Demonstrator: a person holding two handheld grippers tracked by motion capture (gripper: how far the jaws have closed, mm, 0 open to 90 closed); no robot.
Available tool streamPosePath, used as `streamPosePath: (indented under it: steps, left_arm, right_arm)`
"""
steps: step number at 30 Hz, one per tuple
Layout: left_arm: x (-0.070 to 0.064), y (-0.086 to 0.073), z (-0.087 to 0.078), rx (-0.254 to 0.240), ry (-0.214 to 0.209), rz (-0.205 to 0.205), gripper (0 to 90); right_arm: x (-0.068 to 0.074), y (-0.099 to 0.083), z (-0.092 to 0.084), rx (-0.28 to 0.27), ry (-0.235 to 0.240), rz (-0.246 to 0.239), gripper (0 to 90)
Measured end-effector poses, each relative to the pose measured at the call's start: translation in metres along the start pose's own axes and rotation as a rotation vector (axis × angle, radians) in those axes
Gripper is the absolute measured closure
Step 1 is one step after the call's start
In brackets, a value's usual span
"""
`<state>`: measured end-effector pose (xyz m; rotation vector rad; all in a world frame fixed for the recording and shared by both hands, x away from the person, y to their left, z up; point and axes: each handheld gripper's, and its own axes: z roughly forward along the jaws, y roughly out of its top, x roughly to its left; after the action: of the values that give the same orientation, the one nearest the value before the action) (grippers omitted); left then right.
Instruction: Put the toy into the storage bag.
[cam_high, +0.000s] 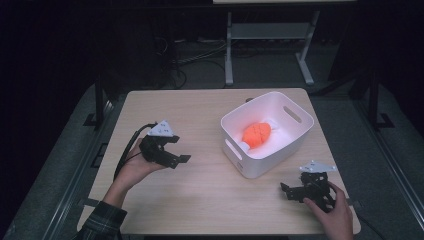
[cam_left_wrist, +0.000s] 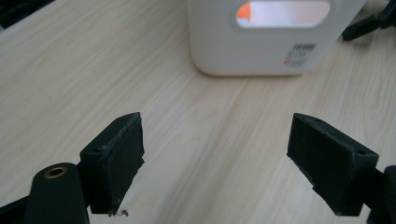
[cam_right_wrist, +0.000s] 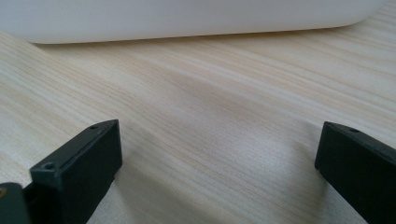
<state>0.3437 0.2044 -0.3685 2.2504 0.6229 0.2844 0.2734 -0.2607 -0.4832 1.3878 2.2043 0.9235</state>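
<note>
High view gives me a white plastic bin (cam_high: 280, 145) on the wooden surface (cam_high: 200, 200), holding an orange toy fish (cam_high: 257, 134). My left hand-held gripper (cam_high: 175, 150) sits well left of it, jaws wide and empty; my right hand-held gripper (cam_high: 292, 191) rests near its front corner, likewise spread wide.

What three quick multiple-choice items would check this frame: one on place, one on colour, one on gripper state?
1. Where is the orange object?
A. inside the white bin
B. on the table beside the bin
C. in the left gripper

2. What colour is the bin?
A. blue
B. white
C. black

3. How do the jaws of the left gripper and right gripper stand?
A. both shut
B. one shut on the bin
C. both open, holding nothing

Answers: A, the high view shows it lying within the bin walls; B, its walls are white in every view; C, bare table shows between each pair.
</note>
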Motion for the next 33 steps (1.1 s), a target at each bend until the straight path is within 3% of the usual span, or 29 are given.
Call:
streamPosePath:
  steps: [16,25,28,33]
  left_arm:
    - [-0.016,-0.067,0.002,-0.019,0.077,-0.047,17.6]
    - [-0.02,-0.095,0.004,0.018,0.146,-0.077,16.3]
    - [-0.021,-0.105,0.005,0.013,0.15,-0.106,16.1]
    - [-0.023,-0.115,0.006,0.037,0.17,-0.112,15.3]
  right_arm:
    - [0.0,0.0,0.0,0.0,-0.001,0.0,0.2]
    - [0.0,0.0,0.0,0.0,-0.001,-0.001,0.1]
    - [0.0,0.0,0.0,0.001,-0.001,-0.001,0.2]
    - [0.0,0.0,0.0,0.0,-0.001,-0.001,0.2]
